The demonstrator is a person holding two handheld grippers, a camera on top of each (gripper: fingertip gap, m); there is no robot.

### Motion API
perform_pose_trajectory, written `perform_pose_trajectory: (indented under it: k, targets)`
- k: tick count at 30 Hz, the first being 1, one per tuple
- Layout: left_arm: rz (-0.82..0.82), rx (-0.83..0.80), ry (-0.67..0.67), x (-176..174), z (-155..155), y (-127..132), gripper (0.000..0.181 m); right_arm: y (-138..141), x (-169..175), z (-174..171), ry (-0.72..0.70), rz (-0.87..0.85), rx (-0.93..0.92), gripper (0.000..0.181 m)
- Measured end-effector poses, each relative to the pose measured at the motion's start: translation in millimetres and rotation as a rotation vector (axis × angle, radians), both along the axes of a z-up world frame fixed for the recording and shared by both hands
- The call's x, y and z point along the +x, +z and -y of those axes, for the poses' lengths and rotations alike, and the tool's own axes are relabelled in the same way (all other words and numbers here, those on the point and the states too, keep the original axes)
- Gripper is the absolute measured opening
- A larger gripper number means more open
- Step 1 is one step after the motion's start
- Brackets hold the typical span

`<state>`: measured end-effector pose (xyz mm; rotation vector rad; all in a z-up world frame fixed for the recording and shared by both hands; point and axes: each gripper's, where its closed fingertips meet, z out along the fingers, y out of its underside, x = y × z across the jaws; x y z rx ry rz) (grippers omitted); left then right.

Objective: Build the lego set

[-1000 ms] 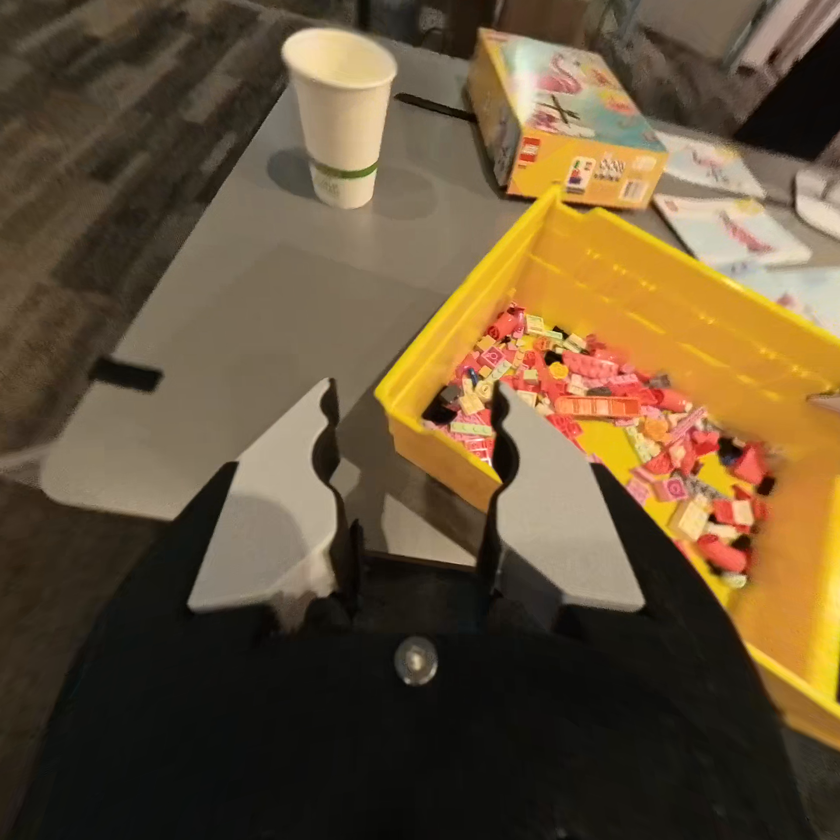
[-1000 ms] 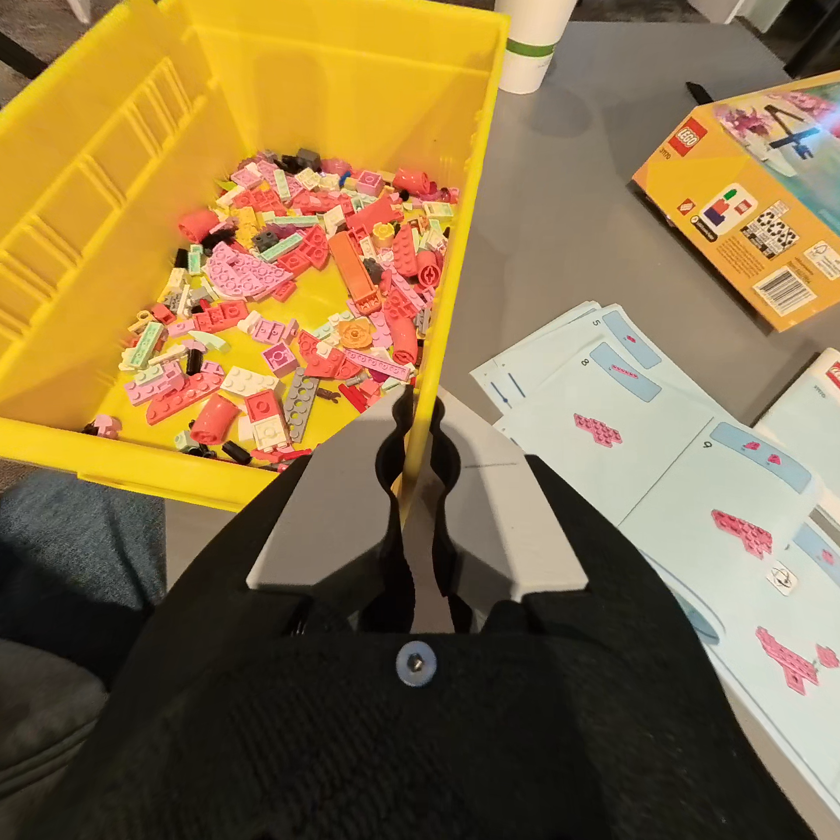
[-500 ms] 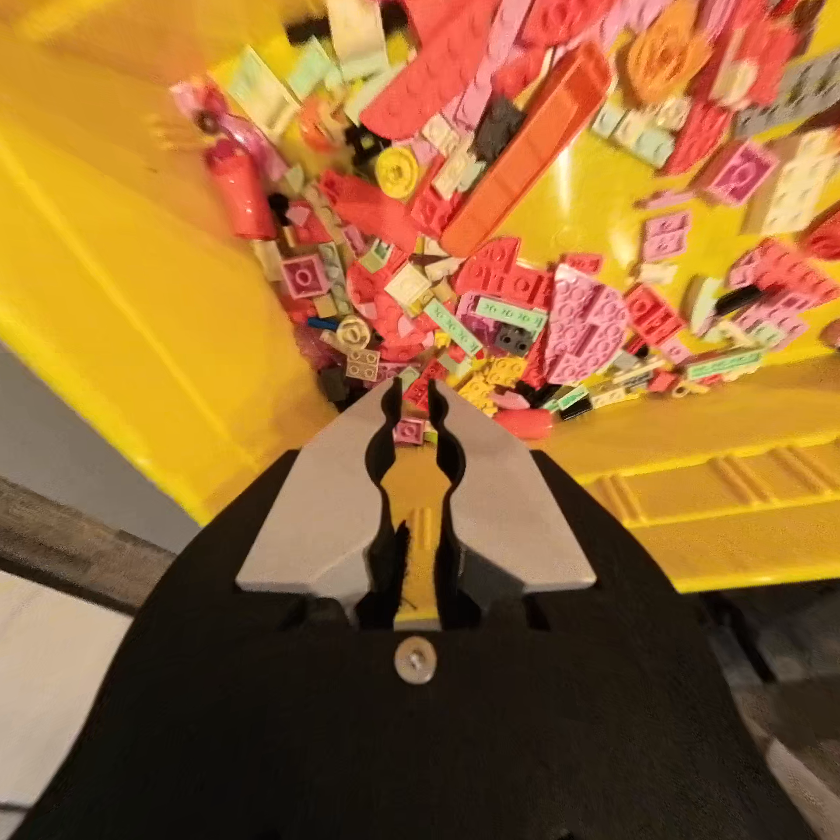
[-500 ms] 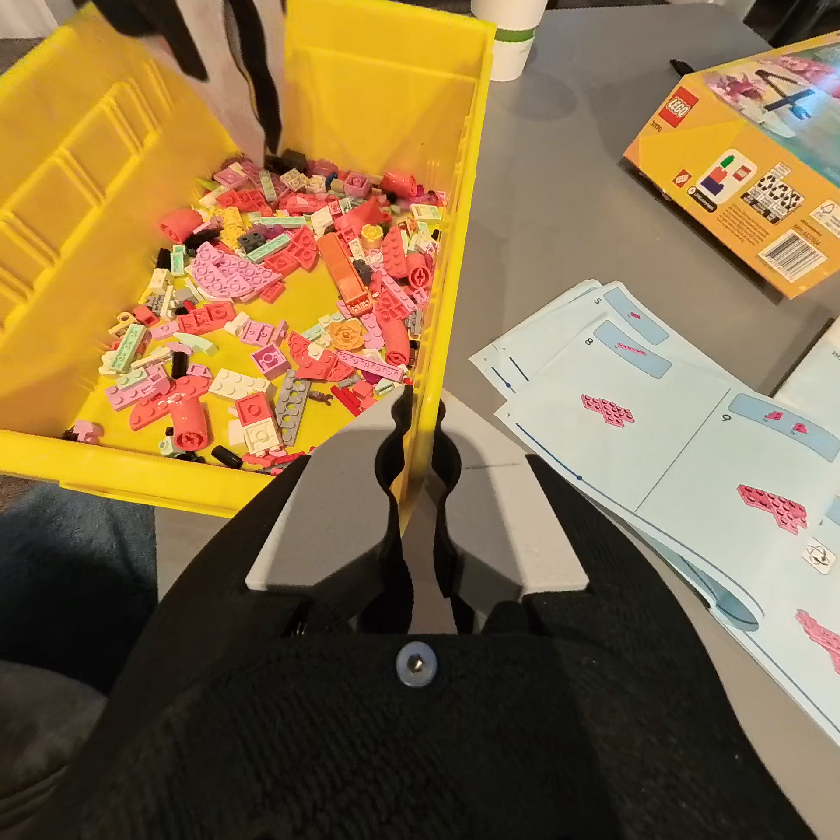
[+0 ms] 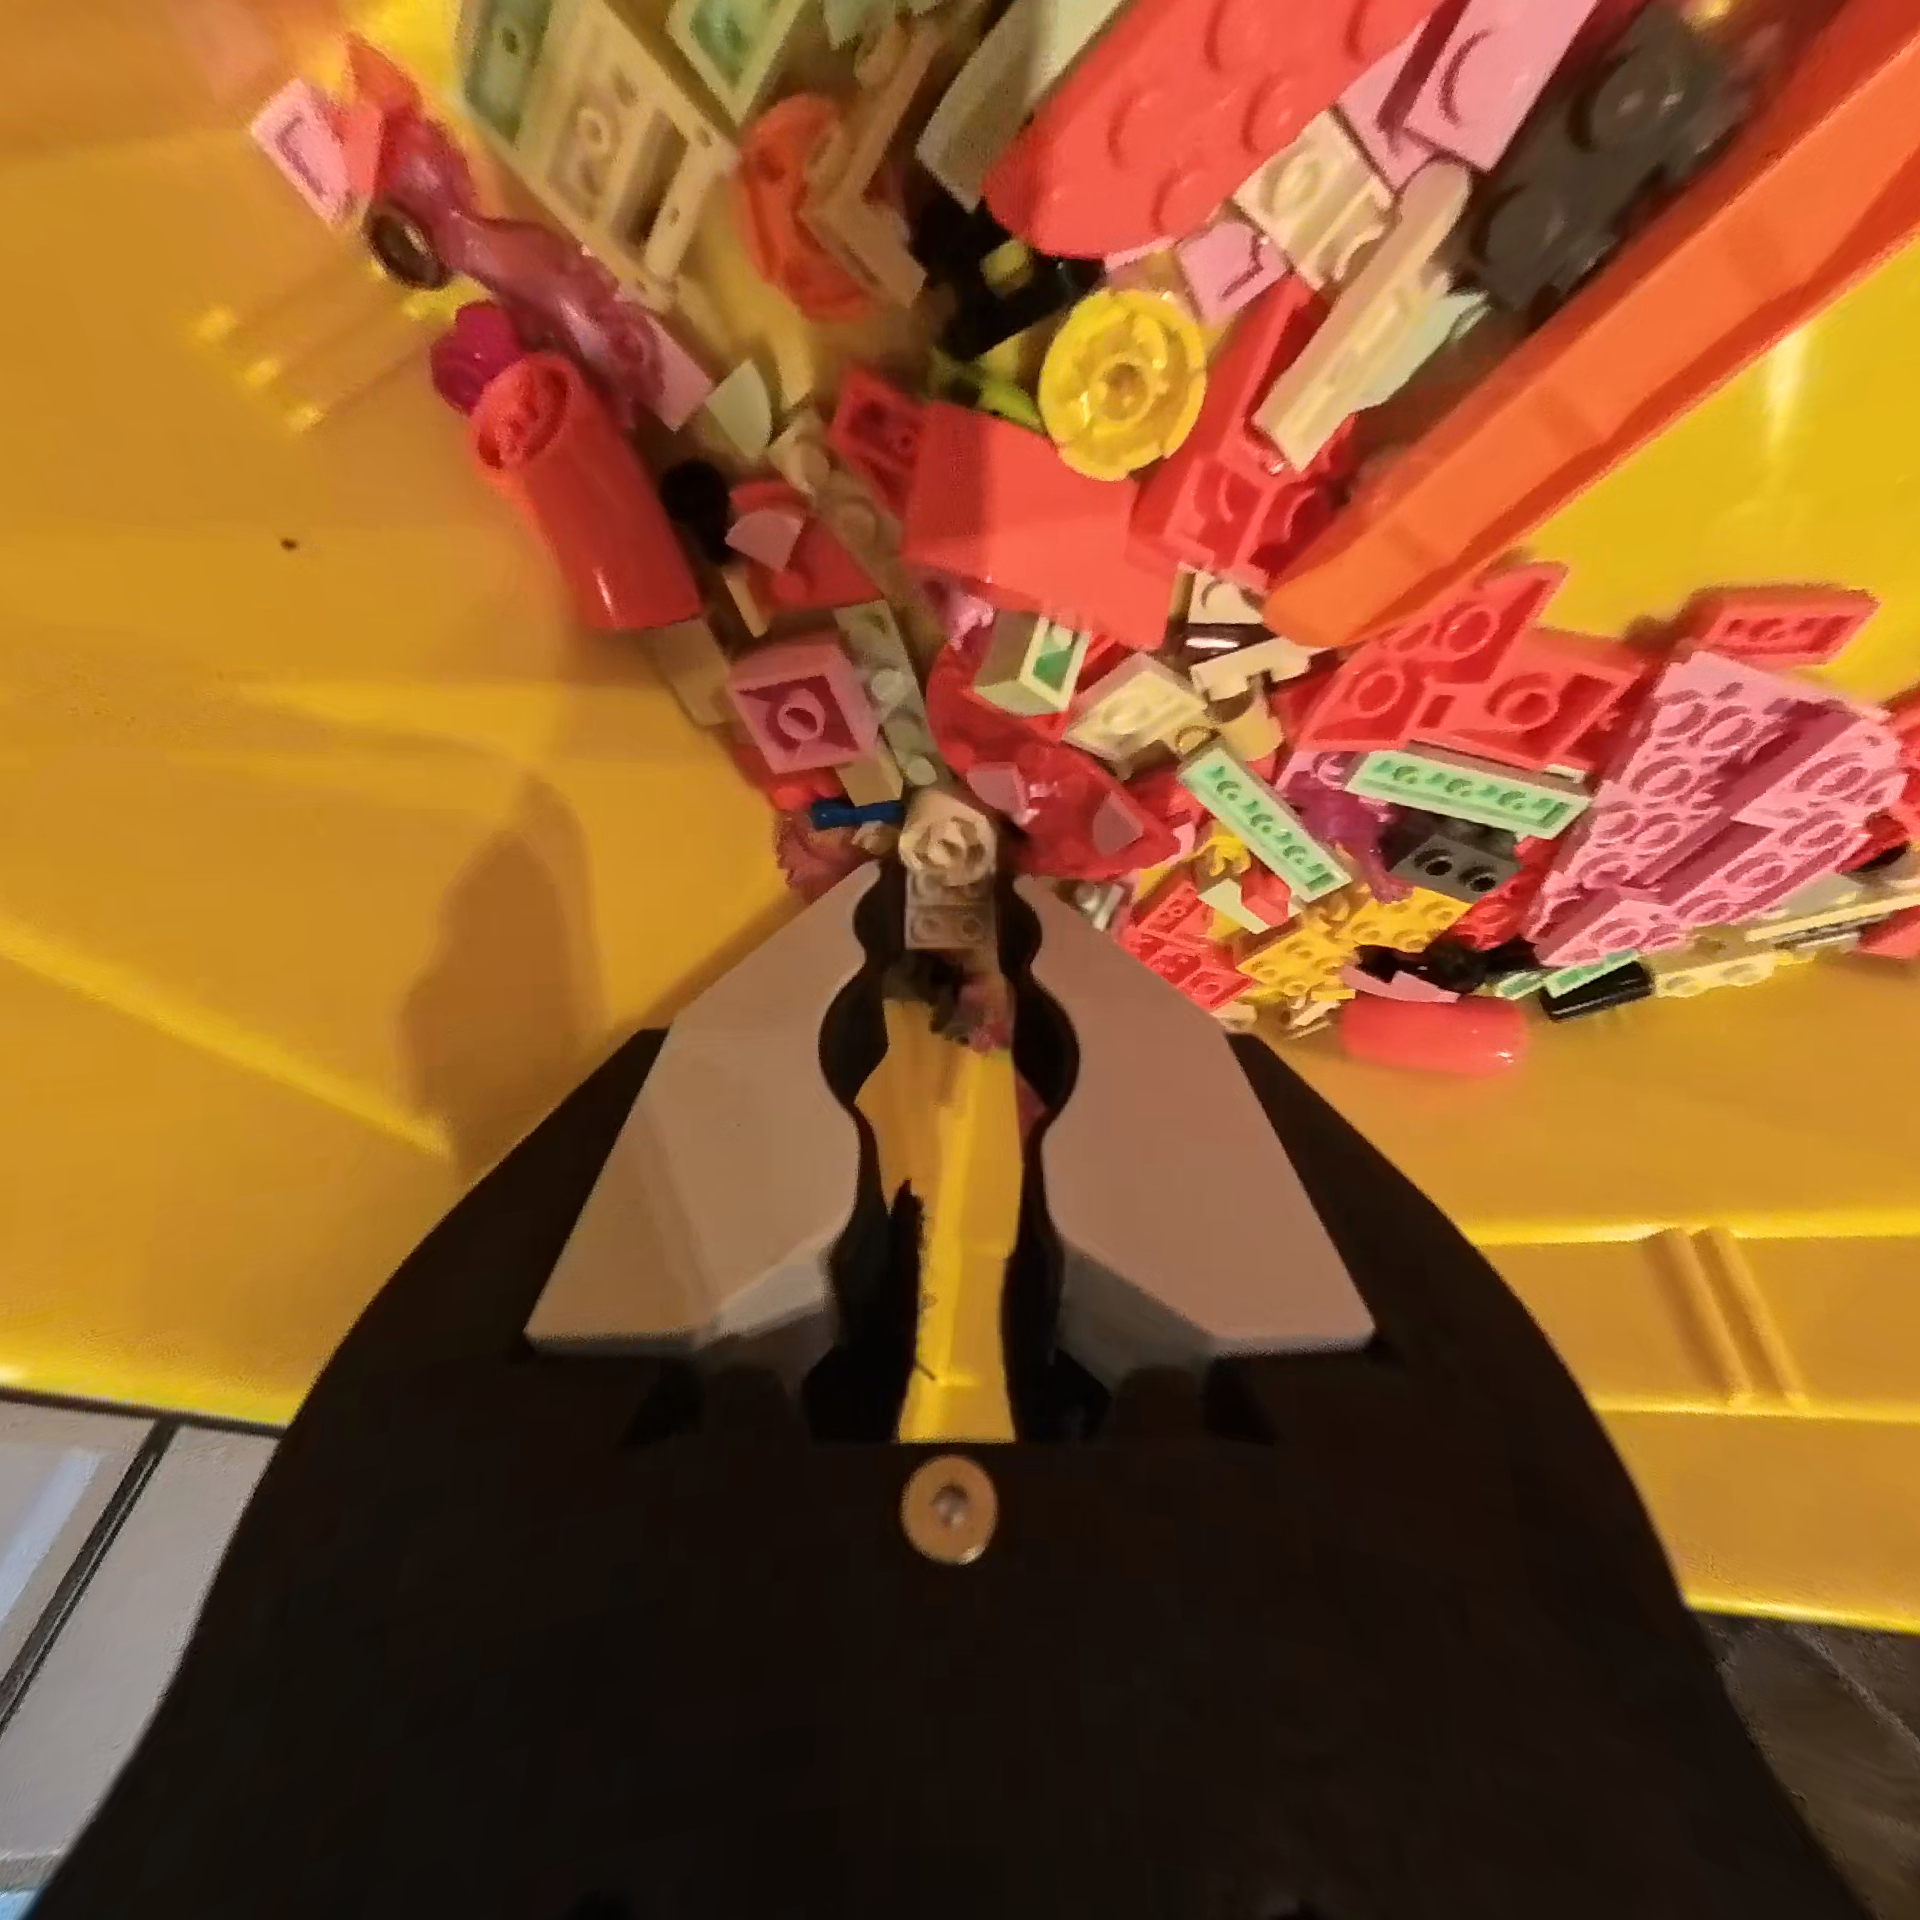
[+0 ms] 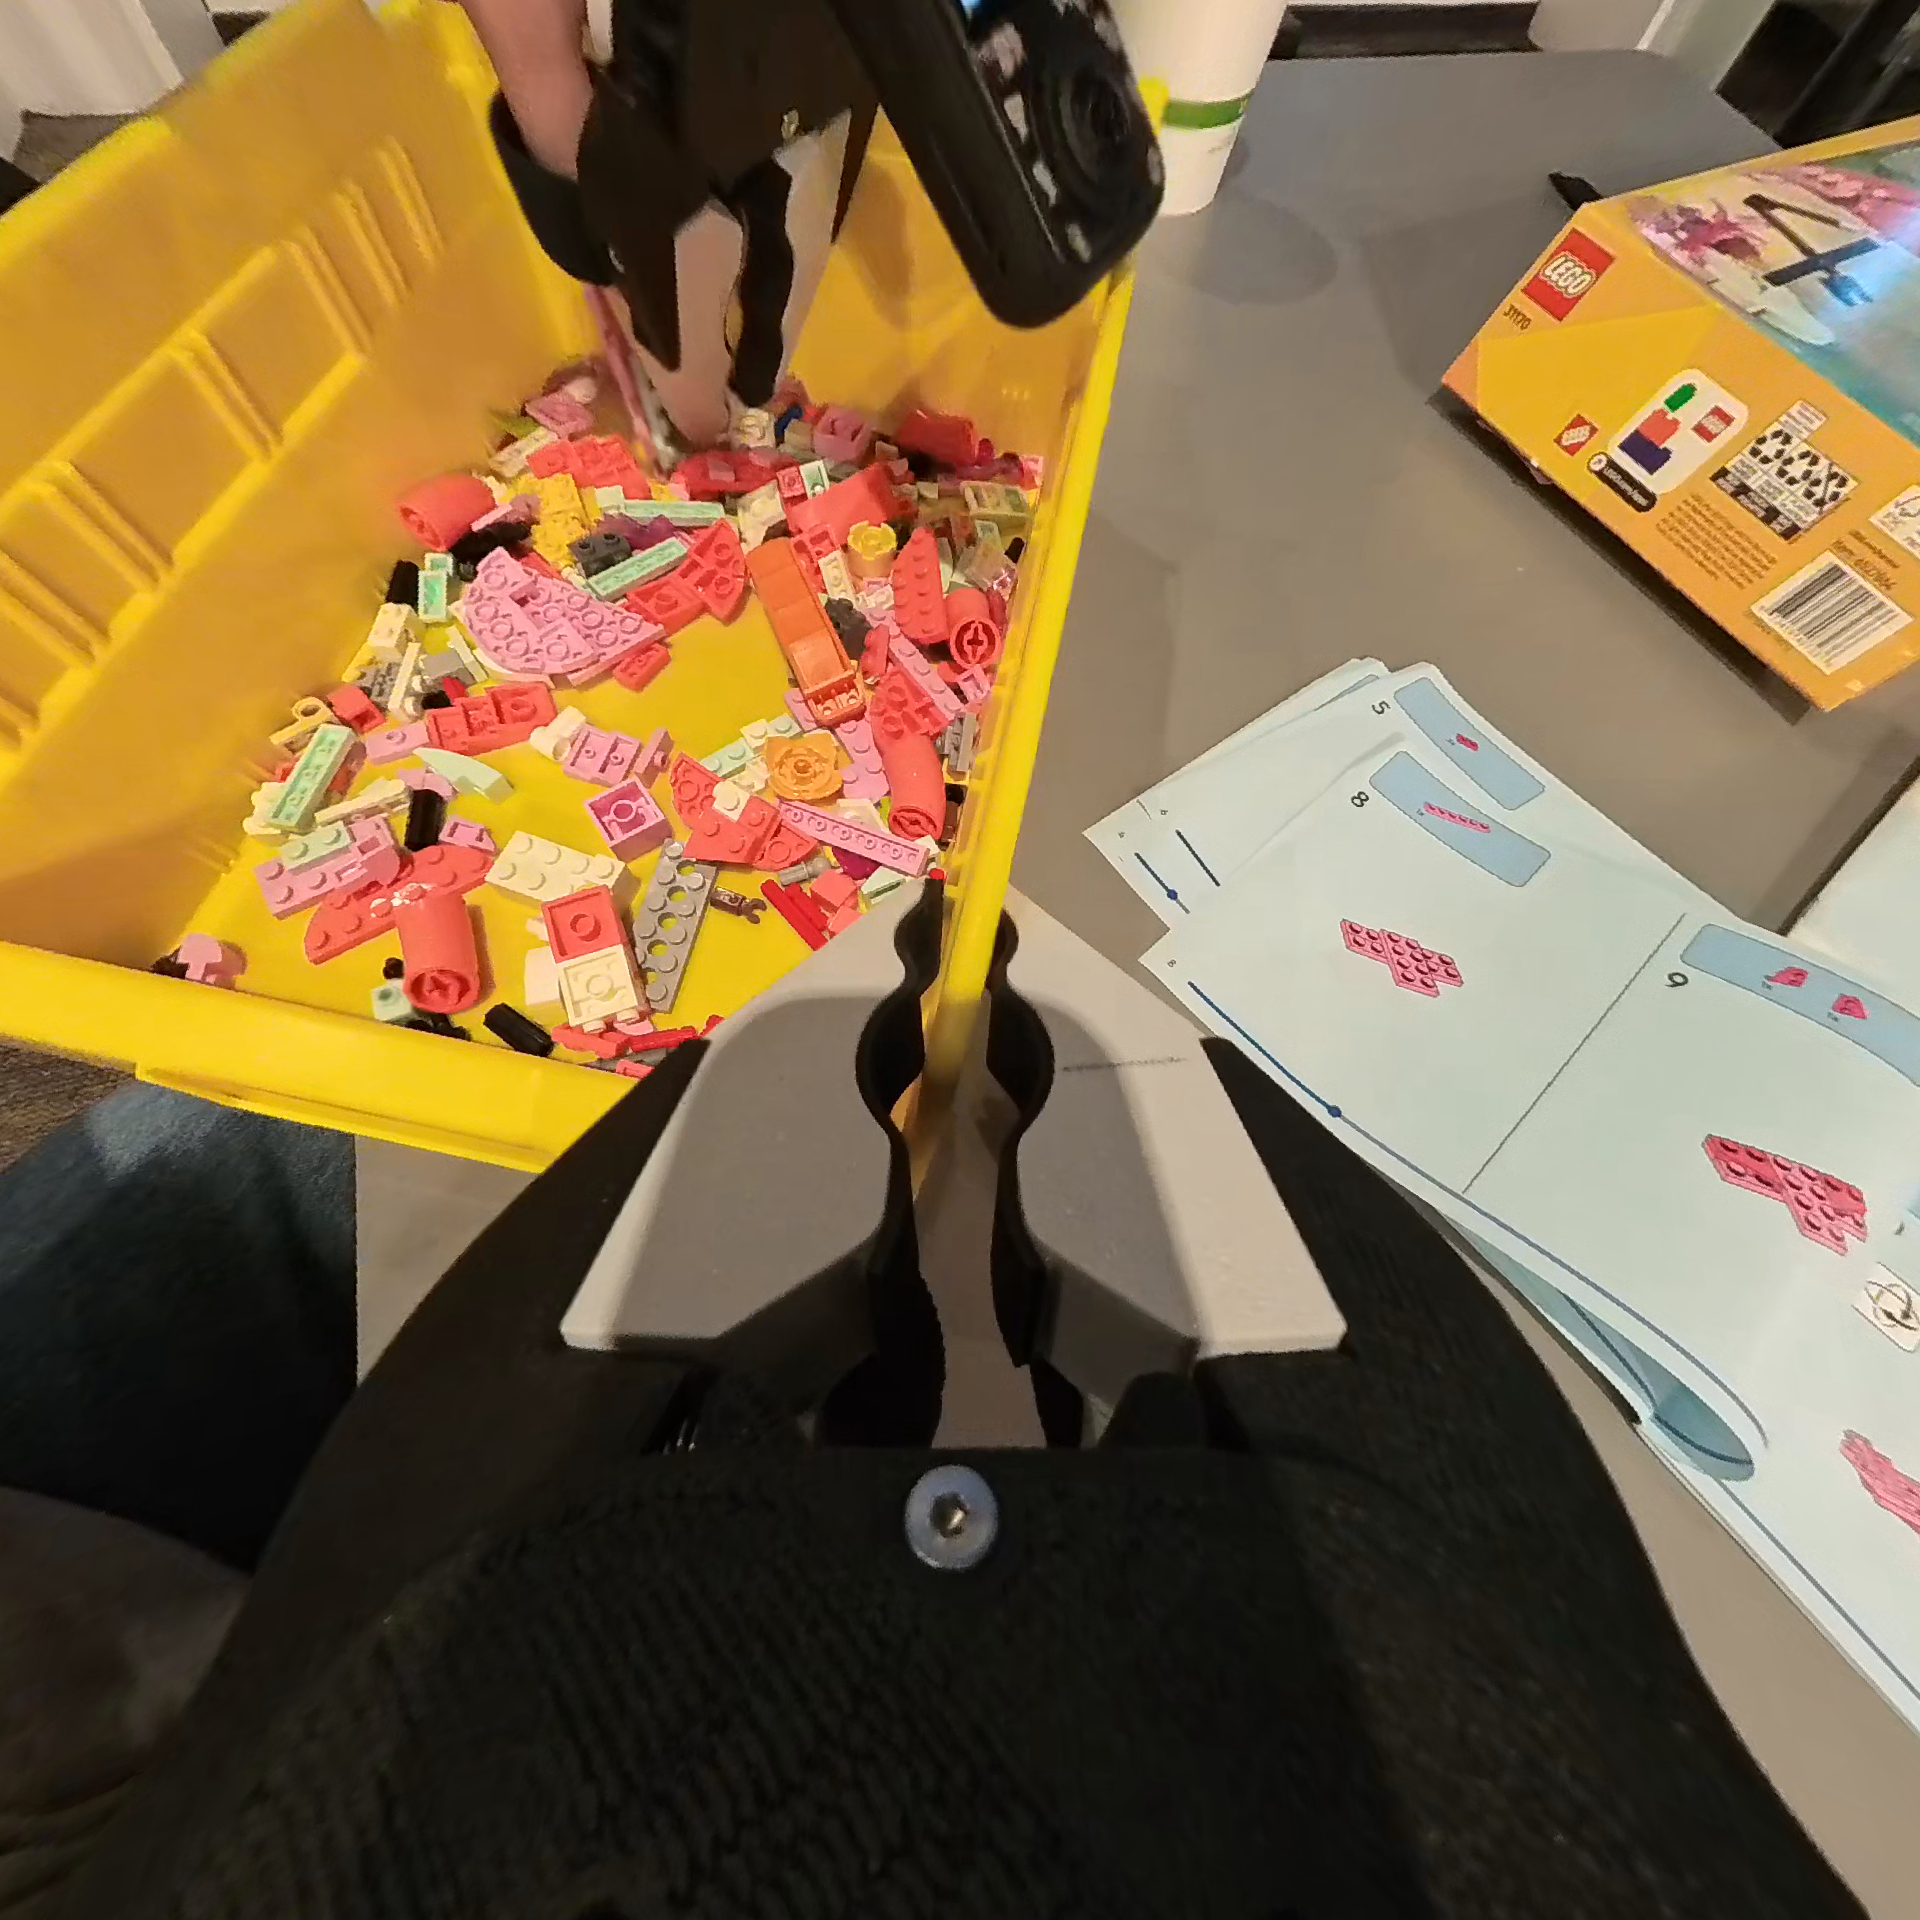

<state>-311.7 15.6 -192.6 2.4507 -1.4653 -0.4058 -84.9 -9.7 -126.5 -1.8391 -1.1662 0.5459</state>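
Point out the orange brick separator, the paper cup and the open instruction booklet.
orange brick separator (image 6: 802,632), right wrist view, mid body.
paper cup (image 6: 1205,114), right wrist view, side wall.
instruction booklet (image 6: 1558,1049), right wrist view, open page.

Warm, bright light; the left picture is blurry, curved at its edges; the right one is sharper.

Packed bricks (image 5: 1195,665) and yellow bin wall (image 5: 260,727) close around left gripper (image 5: 948,883) fingers.
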Motion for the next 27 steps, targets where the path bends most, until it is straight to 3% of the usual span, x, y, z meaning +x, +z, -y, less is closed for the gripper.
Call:
perform_pose_trajectory:
  k: [5,10,15,21,23,27]
  targets:
    - [0.030,-0.051,0.080,-6.7,9.5,7.7,0.016,0.3,-1.7,-1.9,-0.024,-0.029,-0.007,0.003]
    - [0.287,0.169,0.097,2.7,-13.2,47.9,0.016,1.7,-17.3,-15.5,-0.074,-0.056,-0.008,0.004]
    - [0.799,0.368,0.145,34.2,-25.2,117.1,0.016,3.8,-61.6,-48.2,-0.070,-0.050,0.011,0.004]
    - [1.534,0.269,0.235,77.3,-1.8,210.3,0.016,2.6,-101.3,-87.1,-0.121,-0.064,0.055,0.005]
    - [1.691,0.205,0.216,87.3,10.6,232.7,0.016,6.8,-101.6,-82.1,-0.103,-0.063,0.084,0.005]
    - [1.878,0.122,0.154,118.8,33.8,266.4,0.016,56.1,-62.2,-50.9,-0.036,-0.204,0.177,0.034]
